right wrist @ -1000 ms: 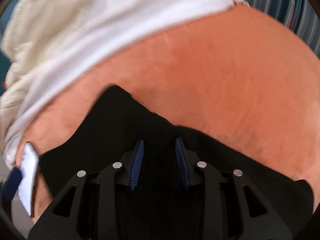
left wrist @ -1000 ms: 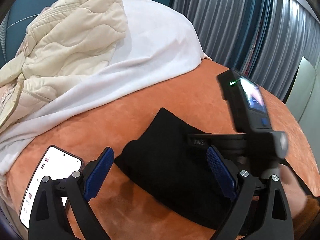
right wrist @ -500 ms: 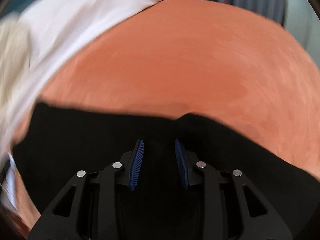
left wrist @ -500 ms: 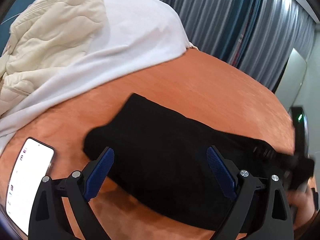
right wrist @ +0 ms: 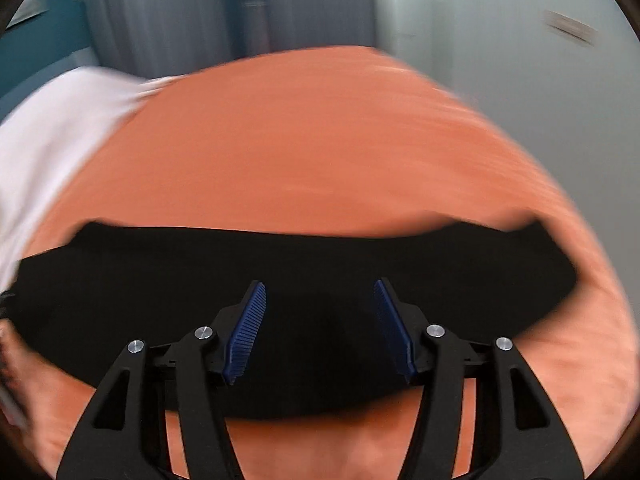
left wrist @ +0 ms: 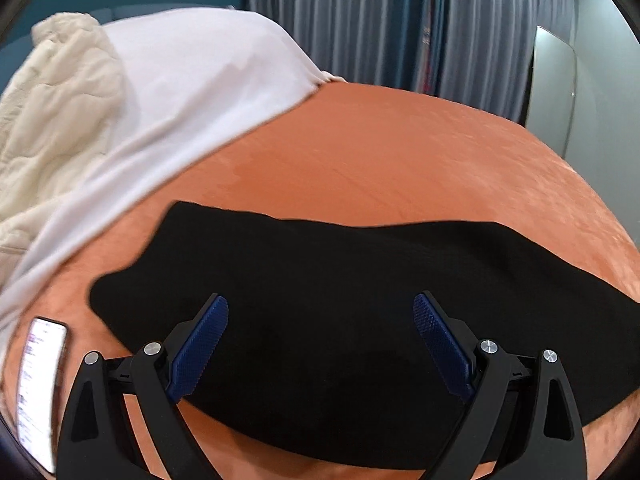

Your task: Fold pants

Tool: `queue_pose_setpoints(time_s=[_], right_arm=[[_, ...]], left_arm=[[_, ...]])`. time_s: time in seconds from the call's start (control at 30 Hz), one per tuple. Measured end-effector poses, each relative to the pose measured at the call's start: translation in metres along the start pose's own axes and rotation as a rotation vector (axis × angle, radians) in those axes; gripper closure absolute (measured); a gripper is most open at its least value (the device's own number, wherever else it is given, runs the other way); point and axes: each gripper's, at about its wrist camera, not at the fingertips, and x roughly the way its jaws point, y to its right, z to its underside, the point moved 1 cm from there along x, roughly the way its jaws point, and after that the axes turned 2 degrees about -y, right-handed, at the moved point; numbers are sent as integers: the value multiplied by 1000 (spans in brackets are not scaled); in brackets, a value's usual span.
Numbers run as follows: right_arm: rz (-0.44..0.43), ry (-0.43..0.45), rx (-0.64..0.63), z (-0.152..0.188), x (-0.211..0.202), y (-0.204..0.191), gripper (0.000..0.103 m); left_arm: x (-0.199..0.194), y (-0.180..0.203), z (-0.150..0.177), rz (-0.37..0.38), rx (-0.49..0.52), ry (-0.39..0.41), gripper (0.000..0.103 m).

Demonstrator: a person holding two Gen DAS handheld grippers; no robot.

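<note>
You are looking down at the black pants (left wrist: 360, 304), which are lying folded into a long dark band across the orange bed cover (left wrist: 400, 160). In the left wrist view they are stretching from about 9 o'clock to 3 o'clock through the lower middle of the picture.

Your left gripper (left wrist: 320, 312) is hovering over the pants with its jaws released and spread wide; the blue pads (left wrist: 200, 344) are standing well apart and pinching no cloth.

Your right gripper (right wrist: 320, 300) is also sitting above the pants, near the middle of the band. Its jaws have just been opening, and now they are standing apart with the dark fabric lying below and between them, not clamped. The right wrist view is blurred, so fine folds in the cloth are not readable.

In the left wrist view, a white sheet (left wrist: 180, 92) is draping over the bed at 11 o'clock, with a cream quilted jacket (left wrist: 52, 112) lying on it at 10 o'clock. A phone (left wrist: 40, 380) with a lit screen is resting on the cover at 8 o'clock, just beside the left end of the pants. Grey curtains (left wrist: 360, 20) are hanging at 12 o'clock.
</note>
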Motion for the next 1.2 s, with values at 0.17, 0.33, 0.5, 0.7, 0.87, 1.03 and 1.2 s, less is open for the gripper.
queue_pose_setpoints(time_s=[0.17,0.33,0.5,0.7,0.87,1.03,1.2], right_arm=[[157,-29,163,2,-2,154,47],[49,-52,149,-34,33,184,45],[77,-160,18,-43,98,170,44],[139,-40,62,-49,79,197,87],[76,-11,105,-44,68,207,32],[37,-15,209,-28,50,232,20],[-22,-94,295,3,63,234,12]], left_arm=[[10,10,5,39,-23,-40,11],[32,9,11,40,-76,-120,11],[34,11,9,32,-93,-99,11],[25,7,-1,10,-104,-20,11],[40,7,0,9,-109,-100,11],[36,-3,-2,-31,-147,-98,11],[28,-32,-5,-95,-233,-101,11]])
